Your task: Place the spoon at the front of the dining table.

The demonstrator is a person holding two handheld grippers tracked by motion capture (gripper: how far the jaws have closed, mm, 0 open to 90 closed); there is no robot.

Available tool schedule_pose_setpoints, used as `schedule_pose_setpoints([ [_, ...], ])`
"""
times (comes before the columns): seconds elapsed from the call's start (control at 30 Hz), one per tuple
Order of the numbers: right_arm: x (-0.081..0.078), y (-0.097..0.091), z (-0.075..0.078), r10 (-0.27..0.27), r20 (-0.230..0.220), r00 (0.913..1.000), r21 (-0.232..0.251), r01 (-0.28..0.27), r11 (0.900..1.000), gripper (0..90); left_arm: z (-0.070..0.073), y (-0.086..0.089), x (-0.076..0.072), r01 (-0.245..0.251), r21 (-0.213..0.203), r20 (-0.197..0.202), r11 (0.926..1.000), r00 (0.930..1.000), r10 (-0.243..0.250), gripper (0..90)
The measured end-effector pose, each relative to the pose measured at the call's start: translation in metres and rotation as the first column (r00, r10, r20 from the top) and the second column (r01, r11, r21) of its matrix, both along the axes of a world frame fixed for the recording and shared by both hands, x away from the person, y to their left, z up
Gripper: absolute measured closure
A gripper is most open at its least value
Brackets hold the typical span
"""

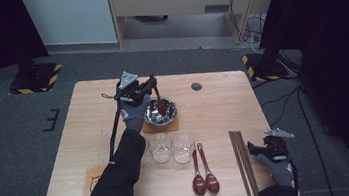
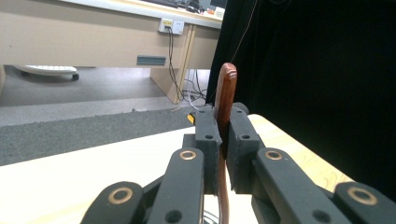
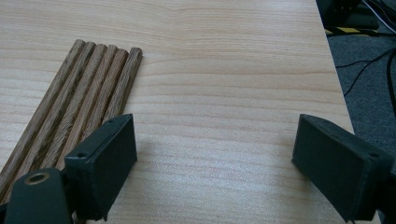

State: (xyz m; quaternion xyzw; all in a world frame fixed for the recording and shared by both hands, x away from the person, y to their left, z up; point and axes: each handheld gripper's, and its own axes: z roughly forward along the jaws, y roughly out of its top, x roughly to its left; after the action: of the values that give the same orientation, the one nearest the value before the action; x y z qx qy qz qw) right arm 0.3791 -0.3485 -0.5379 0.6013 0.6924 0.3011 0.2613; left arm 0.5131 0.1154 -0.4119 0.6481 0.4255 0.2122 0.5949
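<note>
My left gripper is shut on the handle of a dark red wooden spoon, held upright with its bowl end down in the steel bowl. In the left gripper view the spoon handle sticks up between the closed jaws of the left gripper. The steel bowl sits on a brown coaster. My right gripper rests at the table's near right corner, open with nothing in it. In the right gripper view the right gripper stands wide over bare wood, beside the wooden chopsticks.
Two more red spoons lie near the front edge. Glass cups stand in a row behind them. Chopsticks lie right of the spoons. A second coaster shows at the front left. A dark disc lies at the back.
</note>
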Motion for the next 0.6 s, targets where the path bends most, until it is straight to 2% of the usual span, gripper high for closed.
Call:
schedule_pose_setpoints([
  [0.17, 0.0, 0.0, 0.0, 0.0, 0.0, 1.0, 0.0, 0.0, 1.0, 13.5, -0.005, 0.002, 0.002, -0.006, -0.002, -0.013, 1.0, 0.9999, 0.006, 83.8],
  [0.6, 0.0, 0.0, 0.0, 0.0, 0.0, 1.0, 0.0, 0.0, 1.0, 13.5, -0.021, -0.001, 0.005, 0.009, 0.034, -0.062, 0.9994, 0.998, -0.007, 83.8],
])
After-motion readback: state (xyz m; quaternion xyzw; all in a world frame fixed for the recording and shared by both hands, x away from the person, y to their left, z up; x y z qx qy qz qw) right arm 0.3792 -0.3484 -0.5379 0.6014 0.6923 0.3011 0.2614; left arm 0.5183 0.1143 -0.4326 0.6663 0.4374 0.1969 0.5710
